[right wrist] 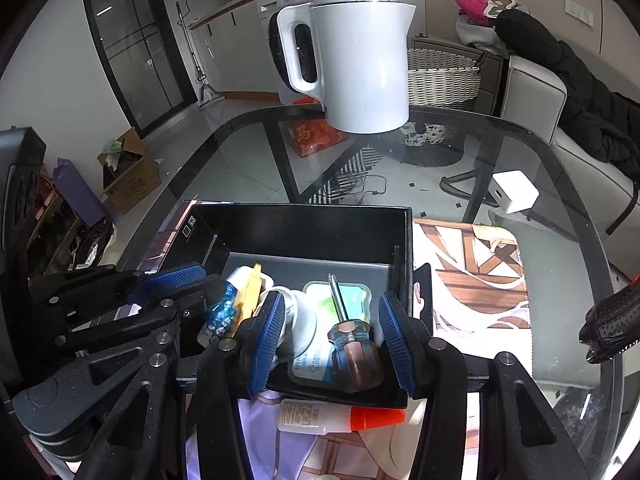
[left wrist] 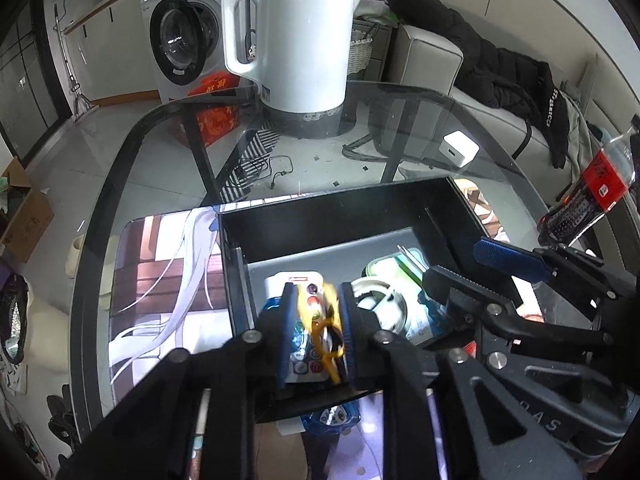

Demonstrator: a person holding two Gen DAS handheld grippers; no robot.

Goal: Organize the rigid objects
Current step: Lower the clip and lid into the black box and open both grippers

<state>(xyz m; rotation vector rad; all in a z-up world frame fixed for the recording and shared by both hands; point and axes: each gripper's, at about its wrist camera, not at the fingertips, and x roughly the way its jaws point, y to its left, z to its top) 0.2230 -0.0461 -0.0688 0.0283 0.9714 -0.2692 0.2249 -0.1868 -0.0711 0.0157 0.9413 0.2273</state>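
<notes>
in the left wrist view my left gripper (left wrist: 315, 334) sits low centre of the frame with its blue pads nearly closed on a yellow plastic piece (left wrist: 326, 328), probably a small cutter or clip, though blur keeps me from saying which. it hangs over the near left part of the black box (left wrist: 320, 216), above a blue and white remote-like thing (left wrist: 298, 312). i judge the yellow piece light, stiff and a little slick, so a grip across its flat sides near the middle should hold. in the right wrist view my right gripper (right wrist: 334, 334) is wide open at lower centre, holding nothing, its pads either side of the screwdriver (right wrist: 350, 340) without touching it. the screwdriver lies in the near right part of the box on a pale wipes pack (right wrist: 320, 332), shaft pointing toward the top of the frame. its smooth, rounded handle looks hard and somewhat heavy, likely to roll, so i would take it across the handle. an orange-capped glue bottle (right wrist: 336, 420) lies on the mat just below the box.
</notes>
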